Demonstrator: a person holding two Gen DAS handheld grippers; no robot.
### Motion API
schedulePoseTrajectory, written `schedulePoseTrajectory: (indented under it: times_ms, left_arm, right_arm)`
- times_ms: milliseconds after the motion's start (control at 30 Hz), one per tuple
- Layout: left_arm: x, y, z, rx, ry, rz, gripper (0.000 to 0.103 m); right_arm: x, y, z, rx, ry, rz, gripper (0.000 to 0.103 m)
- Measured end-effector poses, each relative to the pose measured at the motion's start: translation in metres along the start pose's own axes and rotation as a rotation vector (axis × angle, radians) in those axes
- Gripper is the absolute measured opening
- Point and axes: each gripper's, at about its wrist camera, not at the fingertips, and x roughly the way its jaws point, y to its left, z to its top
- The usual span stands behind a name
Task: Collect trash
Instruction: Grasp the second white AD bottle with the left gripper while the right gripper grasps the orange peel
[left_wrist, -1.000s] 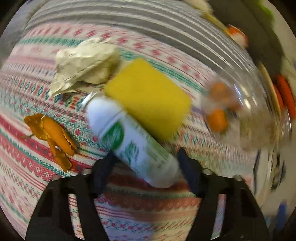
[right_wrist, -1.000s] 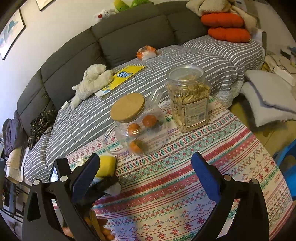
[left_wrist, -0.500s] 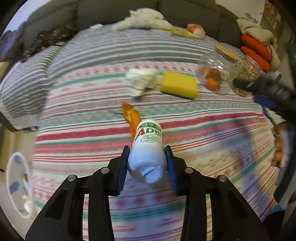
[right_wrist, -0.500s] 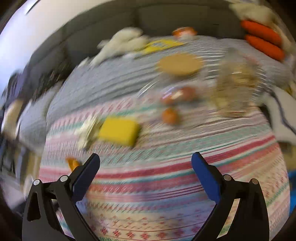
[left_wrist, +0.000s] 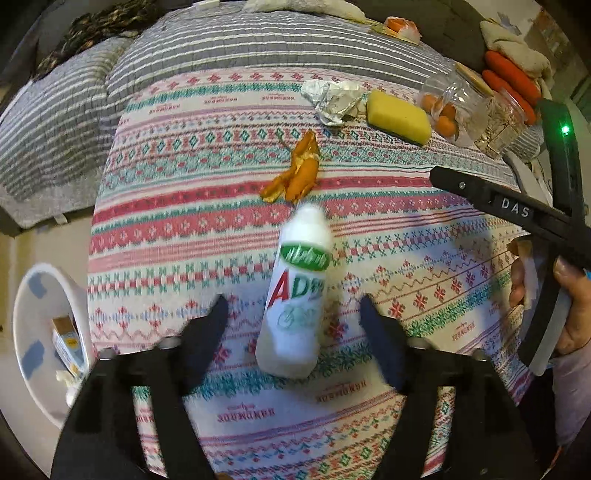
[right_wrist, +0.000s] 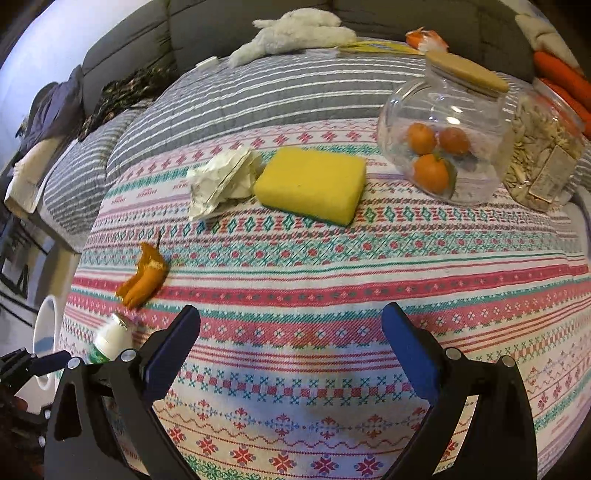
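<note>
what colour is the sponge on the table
Yellow, with a dark green underside; the sponge shows best in the right wrist view.

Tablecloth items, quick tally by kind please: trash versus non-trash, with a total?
Trash: 3: white bottle, orange peel, crumpled paper
Cleaning: 1: yellow sponge
Storage: 2: jar of oranges, seed jar
Total: 6
</note>
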Motion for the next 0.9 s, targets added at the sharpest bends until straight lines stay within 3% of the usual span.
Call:
schedulePoseTrajectory:
  times_ms: [133,200,267,333,567,667,800,867,900]
  left_arm:
    - [0.015,-0.001,0.012,-0.010,0.005,0.013,0.074]
    - [0.027,-0.001,0.016,-0.020,0.018,0.010,0.066]
    - [0.039,-0.003,0.012,-0.007,0.065,0.000,0.036]
    - [0.038,-0.004,0.006,0.000,0.057,0.020,0.036]
    - [-0.046,0.033,-0.012,-0.132,-0.192,0.065,0.036]
    - [-0.062,0.048,-0.012,-0.167,-0.233,0.098,0.036]
    - [-0.074,0.068,-0.014,-0.197,-0.260,0.130,0.036]
    - [-0.075,0.072,-0.013,-0.205,-0.268,0.147,0.036]
    - [-0.077,0.075,-0.013,-0.210,-0.274,0.151,0.036]
  right_arm:
    - [0.002,-0.001,0.004,0.000,-0.004,-0.016,0.096]
    - [0.005,0.001,0.005,0.001,0.001,-0.019,0.096]
    - [0.008,0.004,0.005,-0.001,0.013,-0.009,0.096]
    - [0.011,0.012,0.004,-0.013,0.020,0.002,0.096]
    - [0.031,0.058,-0.003,0.006,0.051,0.063,0.096]
    - [0.048,0.090,-0.002,0.069,0.081,0.104,0.095]
    - [0.067,0.132,-0.001,0.070,0.088,0.053,0.083]
    - [0.074,0.148,0.000,0.057,0.070,0.001,0.068]
    - [0.076,0.154,0.002,0.037,0.051,-0.030,0.049]
